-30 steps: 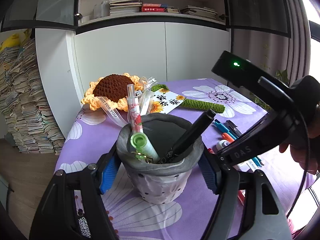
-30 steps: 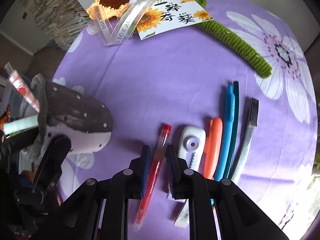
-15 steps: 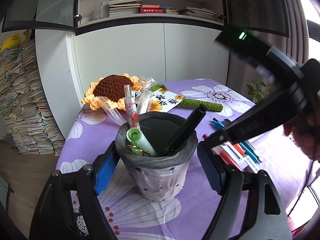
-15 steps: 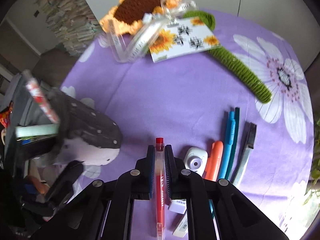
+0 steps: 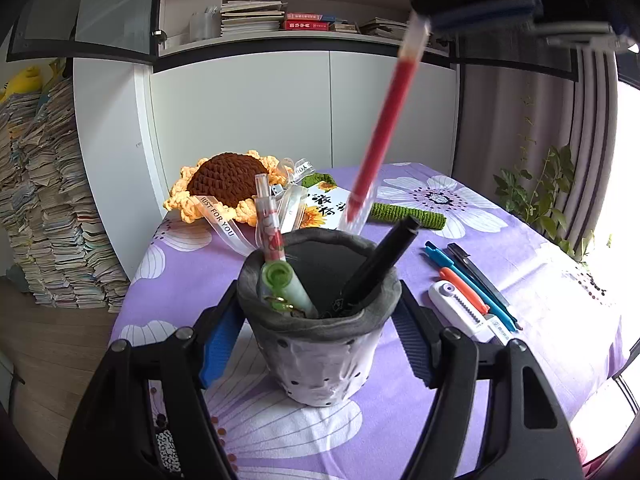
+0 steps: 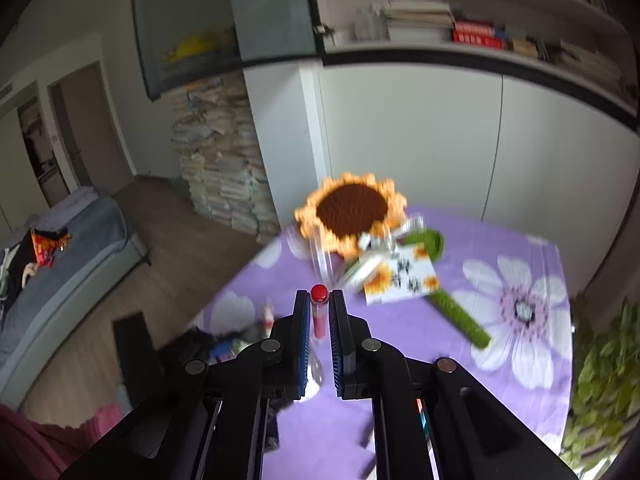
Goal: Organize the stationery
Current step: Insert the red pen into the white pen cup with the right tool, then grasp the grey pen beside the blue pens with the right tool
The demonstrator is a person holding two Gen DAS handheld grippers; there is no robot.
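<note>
A grey pen pot (image 5: 320, 320) stands on the purple flowered tablecloth (image 5: 540, 280), holding a black marker (image 5: 380, 264), a green-capped pen (image 5: 284, 286) and a clear patterned pen (image 5: 268, 220). My left gripper (image 5: 320, 344) is shut on the pot, its blue pads against both sides. My right gripper (image 6: 320, 312) is shut on a red pen (image 6: 319, 308). In the left wrist view the red pen (image 5: 380, 128) hangs tip down just above the pot's far rim, held from the upper right by my right gripper (image 5: 520, 4).
Right of the pot lie blue pens (image 5: 460, 272), an orange pen (image 5: 464, 290), a black pen (image 5: 476, 272) and a white correction tape (image 5: 460, 310). A crochet sunflower (image 5: 228, 180) with ribbon, card and green stem (image 5: 408, 214) lies at the table's far side. Cabinets stand behind.
My right gripper lifted the red pen off the table, swung it upright and carried it over the pot. The left gripper stayed shut on the pot.
</note>
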